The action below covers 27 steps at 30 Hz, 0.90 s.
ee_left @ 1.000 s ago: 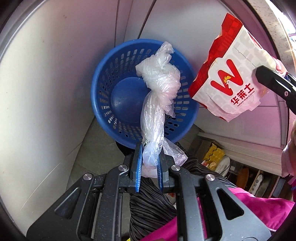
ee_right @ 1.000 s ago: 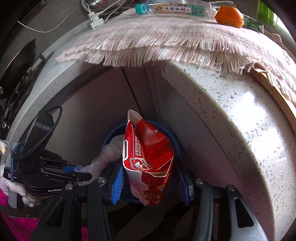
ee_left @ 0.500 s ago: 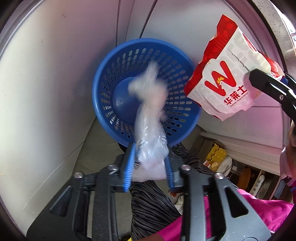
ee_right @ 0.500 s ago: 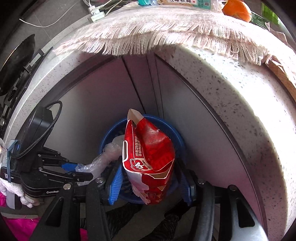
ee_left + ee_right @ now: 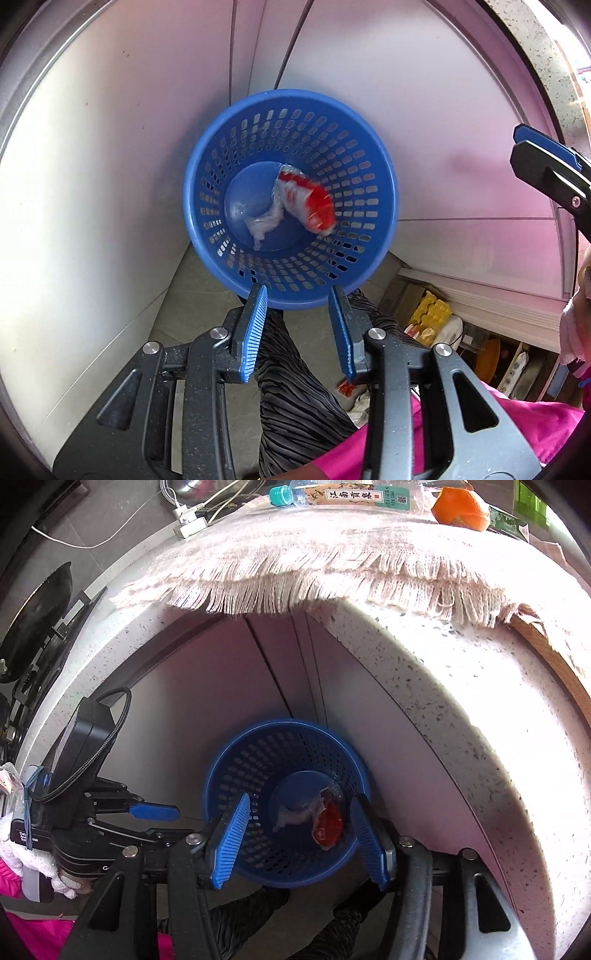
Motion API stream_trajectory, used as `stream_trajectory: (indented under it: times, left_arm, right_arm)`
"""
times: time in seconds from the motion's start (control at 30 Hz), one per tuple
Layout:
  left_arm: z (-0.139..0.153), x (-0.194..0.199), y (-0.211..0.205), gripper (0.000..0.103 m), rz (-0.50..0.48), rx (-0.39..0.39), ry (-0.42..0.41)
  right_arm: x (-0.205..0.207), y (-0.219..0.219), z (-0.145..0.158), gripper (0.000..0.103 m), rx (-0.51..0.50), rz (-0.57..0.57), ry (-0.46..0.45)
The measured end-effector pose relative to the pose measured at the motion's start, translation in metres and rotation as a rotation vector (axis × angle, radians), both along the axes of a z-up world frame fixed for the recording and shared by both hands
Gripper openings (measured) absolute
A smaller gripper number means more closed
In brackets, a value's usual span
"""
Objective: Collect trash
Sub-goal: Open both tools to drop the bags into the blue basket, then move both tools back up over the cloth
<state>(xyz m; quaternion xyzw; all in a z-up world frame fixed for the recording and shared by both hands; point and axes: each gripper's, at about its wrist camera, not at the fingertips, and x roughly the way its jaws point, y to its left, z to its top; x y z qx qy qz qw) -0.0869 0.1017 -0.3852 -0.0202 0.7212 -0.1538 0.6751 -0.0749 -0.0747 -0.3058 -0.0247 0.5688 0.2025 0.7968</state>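
Observation:
A blue perforated basket (image 5: 351,155) (image 5: 243,760) stands on the floor against white cabinet panels. In its bottom lie a crumpled clear plastic bag (image 5: 264,223) (image 5: 295,814) and a red and white paper food bag (image 5: 308,201) (image 5: 330,825). My left gripper (image 5: 298,291) hangs over the basket's near rim, open, with nothing between its blue pads. Above the basket, my right gripper (image 5: 301,797) is open and empty too. One right finger (image 5: 543,162) shows at the edge of the left wrist view. A left finger (image 5: 155,812) shows in the right wrist view.
A speckled counter carries a fringed cloth (image 5: 314,561) with a plastic bottle (image 5: 351,494), orange peel (image 5: 461,507) and a green packet (image 5: 506,520). Cables (image 5: 184,517) lie behind. A person's striped trouser leg (image 5: 295,387) is below the left gripper. A low shelf (image 5: 432,317) holds clutter.
The left jaws spread and the plastic bag dropped into the basket. The right jaws widened and the red and white bag fell in after it. Both hands stayed over the basket.

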Motion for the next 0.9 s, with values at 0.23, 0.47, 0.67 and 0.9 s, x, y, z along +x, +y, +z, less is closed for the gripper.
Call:
stream_trajectory:
  times: [0.23,0.47,0.67,0.9]
  left_arm:
    - [0.012,0.002,0.004,0.034,0.012,-0.010,-0.017]
    - [0.060,0.009,0.007,0.034,0.022,-0.045,-0.107]
    - [0.113,0.028,0.008,0.035,0.050,-0.081,-0.225]
    - [0.164,0.064,0.009,0.054,0.123,-0.136,-0.356]
  right_arm:
    - [-0.003,-0.005,0.016,0.059,0.030,-0.014,-0.014]
    - [-0.007,-0.025,0.055,0.059,0.092,-0.021,-0.061]
    - [-0.006,-0.054,0.099,0.063,0.141,-0.058,-0.129]
    - [0.014,-0.083,0.147,0.075,0.162,-0.146,-0.237]
